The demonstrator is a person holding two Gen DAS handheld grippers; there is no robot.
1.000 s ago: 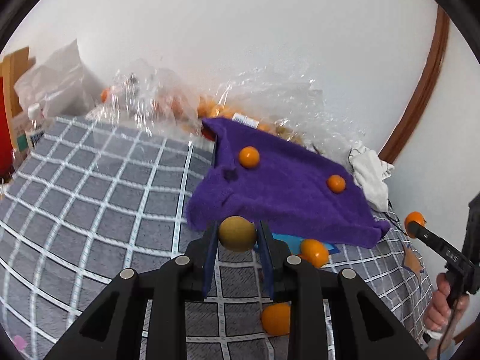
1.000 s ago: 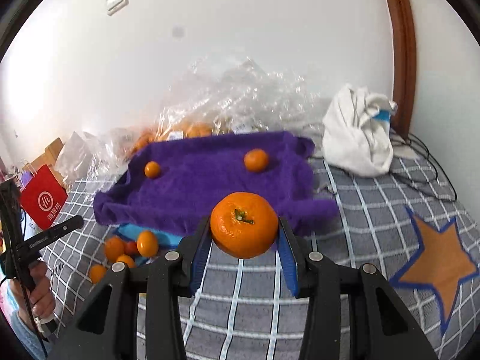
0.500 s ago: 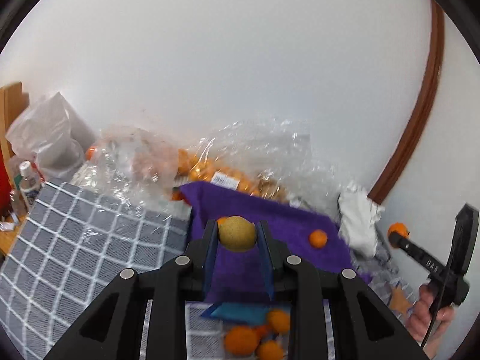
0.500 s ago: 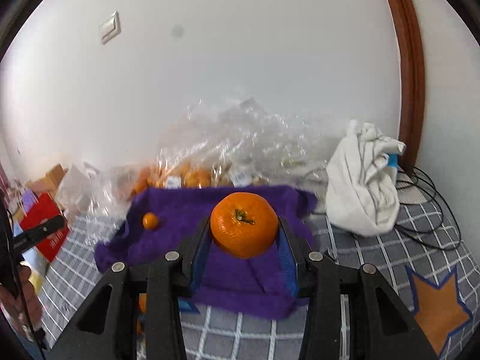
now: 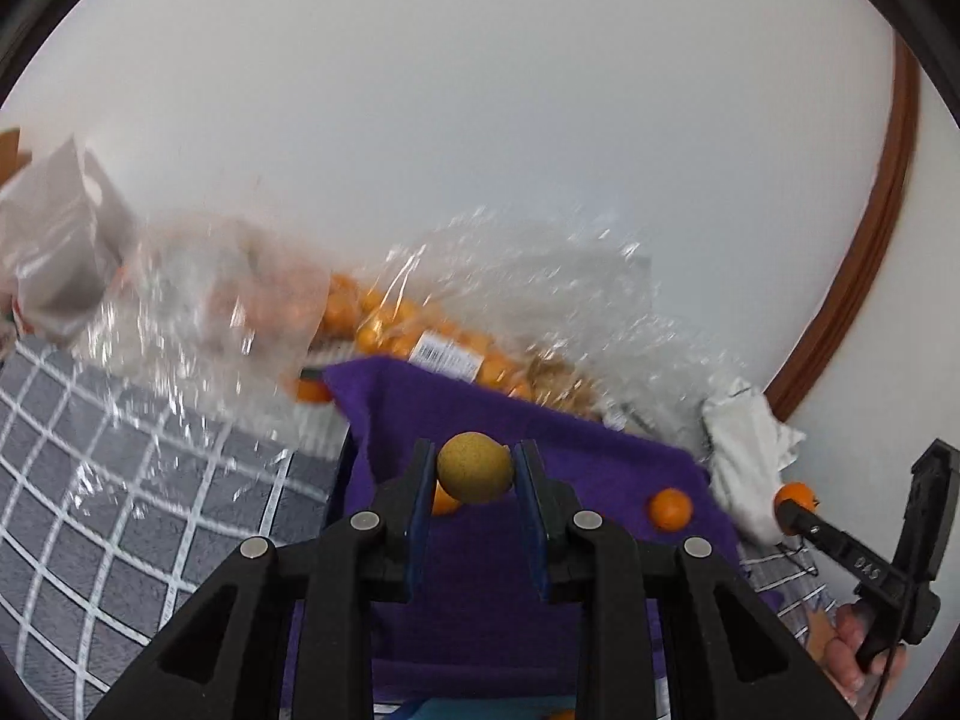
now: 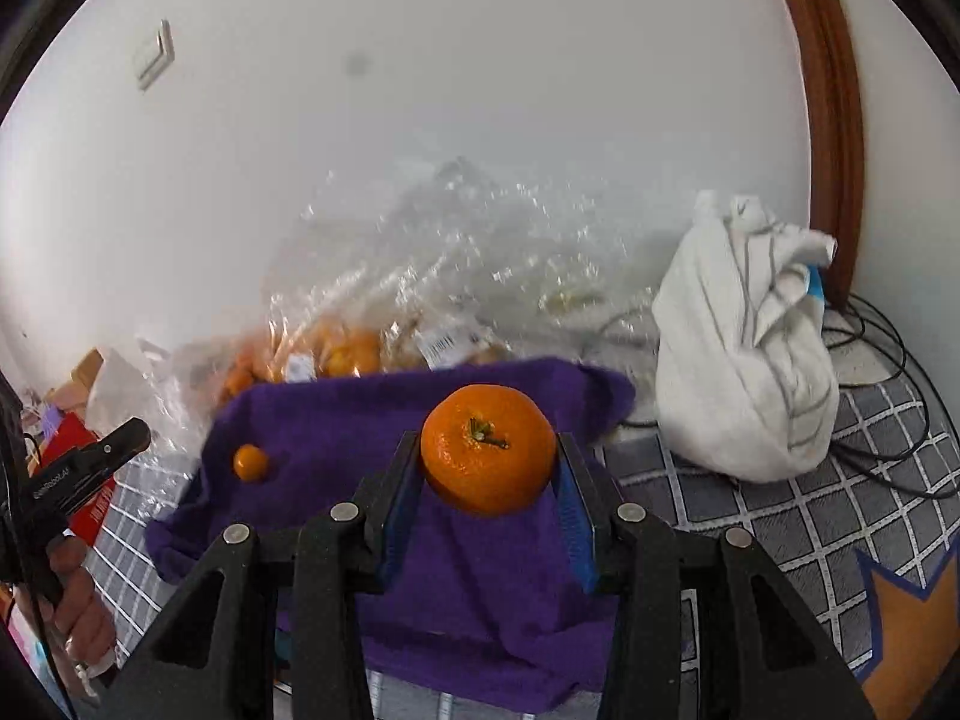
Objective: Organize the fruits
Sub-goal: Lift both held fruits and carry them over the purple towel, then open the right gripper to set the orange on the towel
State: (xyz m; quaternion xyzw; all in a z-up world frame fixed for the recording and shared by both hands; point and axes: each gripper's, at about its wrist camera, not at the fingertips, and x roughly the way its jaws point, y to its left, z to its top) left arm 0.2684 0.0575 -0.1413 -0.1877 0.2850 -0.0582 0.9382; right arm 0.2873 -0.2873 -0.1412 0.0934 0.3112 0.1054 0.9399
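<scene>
My left gripper [image 5: 474, 474] is shut on a small yellow-brown round fruit [image 5: 475, 467], held above a purple towel [image 5: 480, 600]. Two small oranges [image 5: 671, 509] lie on the towel, one partly hidden behind the left finger. My right gripper [image 6: 487, 465] is shut on a large orange tangerine [image 6: 487, 447], held over the same purple towel [image 6: 480, 588]. One small orange [image 6: 250, 462] lies on the towel's left part. The right gripper with its tangerine also shows in the left wrist view [image 5: 798, 501].
Clear plastic bags of oranges [image 5: 408, 330] lie behind the towel against the white wall. A white bundled cloth [image 6: 744, 354] and black cables [image 6: 888, 372] sit at the right. A grey checked cover [image 5: 120, 480] lies under everything. A red bag [image 6: 84, 480] stands far left.
Both grippers have moved forward toward the towel and the wall, each still holding its fruit. The loose oranges in front of the towel have dropped out of view.
</scene>
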